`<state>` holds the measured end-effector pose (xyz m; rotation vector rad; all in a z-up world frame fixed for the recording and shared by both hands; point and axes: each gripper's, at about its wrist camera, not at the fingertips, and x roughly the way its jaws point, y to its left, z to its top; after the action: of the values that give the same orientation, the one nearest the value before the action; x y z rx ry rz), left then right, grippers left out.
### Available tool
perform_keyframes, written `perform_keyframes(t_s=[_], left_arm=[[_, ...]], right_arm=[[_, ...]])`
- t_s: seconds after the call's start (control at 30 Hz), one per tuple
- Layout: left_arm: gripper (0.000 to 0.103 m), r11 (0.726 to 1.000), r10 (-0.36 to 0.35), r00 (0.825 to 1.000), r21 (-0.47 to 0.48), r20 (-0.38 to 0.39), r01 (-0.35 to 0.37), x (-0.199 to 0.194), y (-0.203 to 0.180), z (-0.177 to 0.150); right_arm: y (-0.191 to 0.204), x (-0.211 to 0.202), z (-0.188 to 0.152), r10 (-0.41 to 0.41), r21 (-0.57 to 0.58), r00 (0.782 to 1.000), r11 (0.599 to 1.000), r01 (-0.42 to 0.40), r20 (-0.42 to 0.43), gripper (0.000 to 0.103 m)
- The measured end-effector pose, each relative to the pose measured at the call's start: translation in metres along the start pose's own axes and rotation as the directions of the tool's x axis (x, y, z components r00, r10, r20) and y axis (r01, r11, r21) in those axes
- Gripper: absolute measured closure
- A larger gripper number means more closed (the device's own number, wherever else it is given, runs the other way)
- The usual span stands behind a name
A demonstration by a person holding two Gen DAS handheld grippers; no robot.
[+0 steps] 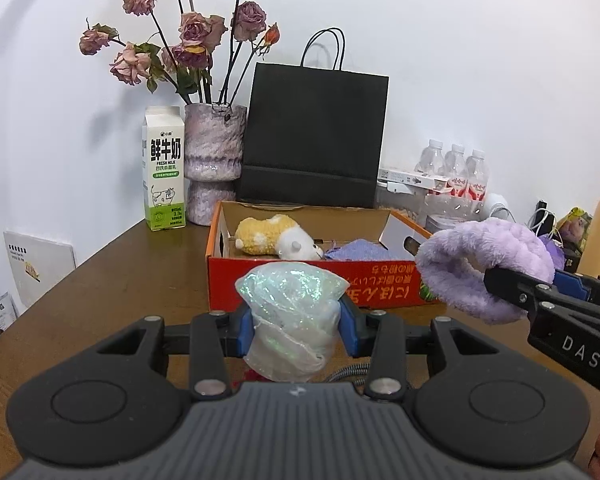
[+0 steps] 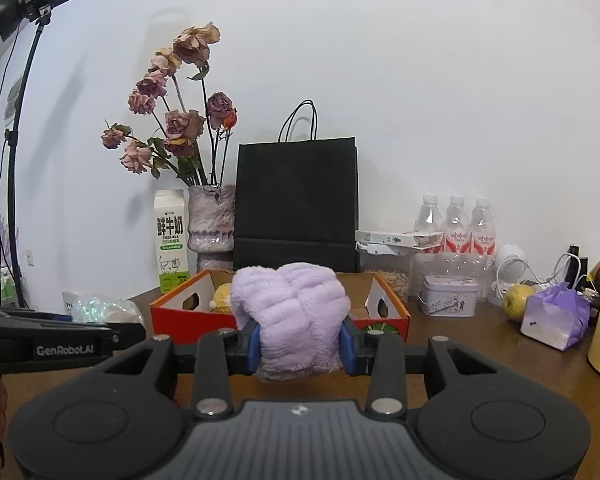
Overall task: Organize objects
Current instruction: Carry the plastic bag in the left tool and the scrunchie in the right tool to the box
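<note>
My left tongs [image 1: 296, 330] clench the iridescent bag [image 1: 292, 320], my right tongs [image 2: 300, 346] the purple plush [image 2: 292, 316], both just before the orange box [image 1: 300, 280], ready for dropping in.

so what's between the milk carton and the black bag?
The vase of dried roses stands between carton and bag; both views show it.
</note>
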<state>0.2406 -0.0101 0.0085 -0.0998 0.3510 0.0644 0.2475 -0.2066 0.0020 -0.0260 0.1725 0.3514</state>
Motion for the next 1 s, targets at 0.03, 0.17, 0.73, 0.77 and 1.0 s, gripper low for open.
perform_keyframes(t_s=[0.03,0.17,0.73,0.77,1.0], left_arm=[[0.061,1.000,0.000,1.000,-0.001,0.003,0.000,0.001,0.000,0.002],[0.061,1.000,0.001,1.000,-0.002,0.022,-0.001,0.007,-0.003,0.010],[0.061,1.000,-0.003,1.000,-0.029,0.006,0.003,0.043,0.001,0.029],[0.061,1.000,-0.004,1.000,-0.030,0.004,0.004,0.046,0.002,0.031],[0.061,0.999,-0.007,1.000,-0.040,0.005,0.007,0.064,0.005,0.041]], right_arm=[[0.000,0.002,0.001,0.001,0.000,1.000,1.000,-0.001,0.001,0.067],[0.002,0.009,0.008,0.005,-0.002,1.000,1.000,-0.005,0.010,0.067],[-0.004,0.049,0.020,-0.005,0.014,1.000,1.000,0.005,0.010,0.067],[-0.004,0.052,0.020,-0.006,0.015,1.000,1.000,0.005,0.010,0.067],[-0.009,0.074,0.025,-0.002,0.029,1.000,1.000,0.002,0.006,0.067]])
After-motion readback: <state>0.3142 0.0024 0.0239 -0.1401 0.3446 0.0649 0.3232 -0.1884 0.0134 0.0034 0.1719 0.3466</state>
